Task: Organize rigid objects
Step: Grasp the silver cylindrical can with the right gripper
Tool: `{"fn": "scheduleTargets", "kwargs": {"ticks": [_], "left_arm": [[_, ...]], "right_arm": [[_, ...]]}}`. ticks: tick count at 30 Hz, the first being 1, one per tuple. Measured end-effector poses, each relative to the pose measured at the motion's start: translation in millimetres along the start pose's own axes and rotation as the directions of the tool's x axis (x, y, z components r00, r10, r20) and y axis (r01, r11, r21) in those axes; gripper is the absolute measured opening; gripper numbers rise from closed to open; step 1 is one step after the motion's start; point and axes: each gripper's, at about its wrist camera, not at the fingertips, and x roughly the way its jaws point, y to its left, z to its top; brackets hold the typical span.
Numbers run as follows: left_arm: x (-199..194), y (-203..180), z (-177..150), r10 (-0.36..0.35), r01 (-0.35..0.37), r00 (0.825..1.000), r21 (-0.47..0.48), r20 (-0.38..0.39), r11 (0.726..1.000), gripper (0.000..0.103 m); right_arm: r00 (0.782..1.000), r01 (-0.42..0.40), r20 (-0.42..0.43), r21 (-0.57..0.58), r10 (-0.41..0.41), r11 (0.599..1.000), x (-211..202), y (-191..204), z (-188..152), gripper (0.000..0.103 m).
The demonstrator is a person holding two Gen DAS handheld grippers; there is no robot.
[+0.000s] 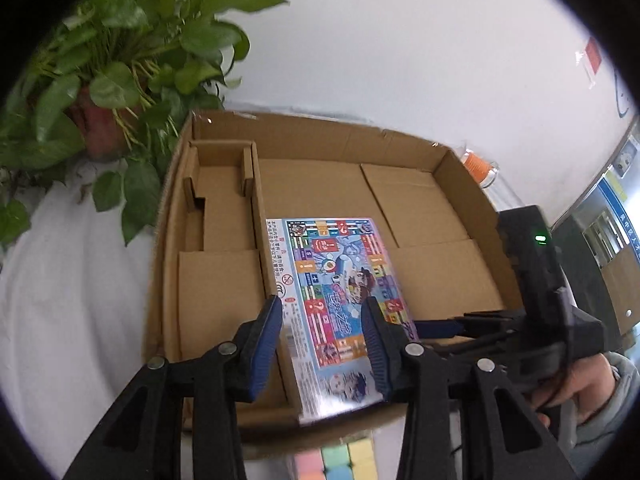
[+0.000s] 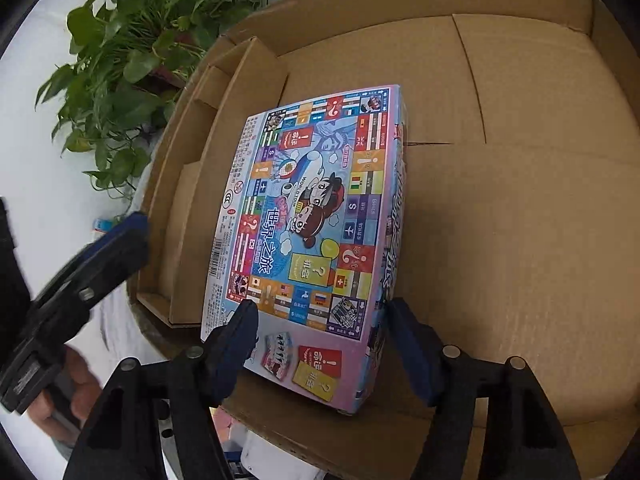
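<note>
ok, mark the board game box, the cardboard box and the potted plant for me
board game box [image 2: 308, 216]: right wrist view, centre of its printed top face.
cardboard box [image 2: 520, 240]: right wrist view, bare floor panel right of the game.
potted plant [image 1: 98, 120]: left wrist view, on the reddish pot.

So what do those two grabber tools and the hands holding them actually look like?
Both are black plastic tools. The left gripper and the right gripper each have two angled arms joined by silver round pins, ending in blue ribbed pads. The right one's body carries a small green light. A hand grips its handle, wearing a grey sleeve.
</note>
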Motion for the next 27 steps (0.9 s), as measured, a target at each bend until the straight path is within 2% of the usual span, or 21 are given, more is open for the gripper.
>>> {"fn": "scheduleTargets", "kwargs": {"ticks": [2, 3, 5, 6, 8, 10, 12, 15, 17, 20, 21, 22, 25, 27], "left_arm": [[-23, -5, -10, -0.02, 0.019, 0.999, 0.013, 0.037, 1.0, 0.042], [-37, -5, -14, -0.028, 0.027, 0.997, 0.021, 0.065, 0.999, 0.044], [-63, -9, -27, -0.039, 0.035, 0.992, 0.037, 0.119, 0.999, 0.068], [-76, -11, -37, -0.043, 0.038, 0.989, 0.039, 0.143, 0.999, 0.086], [-97, -15, -58, -0.051, 0.048, 0.979, 0.021, 0.198, 0.999, 0.087], [-101, -17, -76, -0.081, 0.081, 0.981, 0.007, 0.177, 0.997, 0.087], [-95, -19, -92, -0.146, 0.153, 0.981, -0.047, 0.126, 0.987, 0.087], [-80, -23, -111, -0.25, 0.256, 0.966, -0.115, 0.063, 0.96, 0.087], [-72, -30, -121, -0.306, 0.307, 0.951, -0.151, 0.035, 0.939, 0.087], [-55, -43, -127, -0.355, 0.347, 0.934, -0.173, -0.022, 0.922, 0.086], [-49, -48, -128, -0.364, 0.353, 0.931, -0.17, -0.036, 0.92, 0.086], [-42, -54, -127, -0.374, 0.361, 0.926, -0.166, -0.056, 0.918, 0.086], [-22, -68, -126, -0.392, 0.37, 0.913, -0.178, -0.11, 0.912, 0.086], [-4, -73, -123, -0.421, 0.39, 0.894, -0.196, -0.154, 0.9, 0.085]], "right_arm": [[1.0, 0.022, 0.022, -0.007, -0.022, 1.0, -1, 12, 8, 0.069], [0.998, 0.039, 0.052, -0.027, -0.038, 0.999, -14, 18, 1, 0.072], [0.985, 0.091, 0.154, -0.074, -0.078, 0.993, -46, 38, -13, 0.087], [0.973, 0.115, 0.212, -0.098, -0.092, 0.989, -67, 43, -29, 0.089], [0.94, 0.161, 0.324, -0.143, -0.107, 0.976, -110, 52, -71, 0.094], [0.924, 0.183, 0.365, -0.165, -0.112, 0.969, -134, 59, -116, 0.094], [0.932, 0.174, 0.348, -0.176, -0.104, 0.969, -137, 65, -149, 0.093], [0.946, 0.154, 0.307, -0.145, -0.103, 0.977, -126, 67, -187, 0.085], [0.952, 0.166, 0.278, -0.113, -0.129, 0.98, -103, 70, -198, 0.077], [0.934, 0.249, 0.29, -0.102, -0.211, 0.963, -88, 59, -211, 0.075], [0.939, 0.241, 0.272, -0.083, -0.21, 0.967, -81, 53, -210, 0.075], [0.952, 0.186, 0.255, -0.053, -0.166, 0.981, -76, 46, -212, 0.078], [0.963, 0.158, 0.231, -0.071, -0.138, 0.985, -69, 49, -211, 0.081], [0.976, 0.099, 0.203, -0.06, -0.085, 0.993, -64, 47, -206, 0.083]]}}
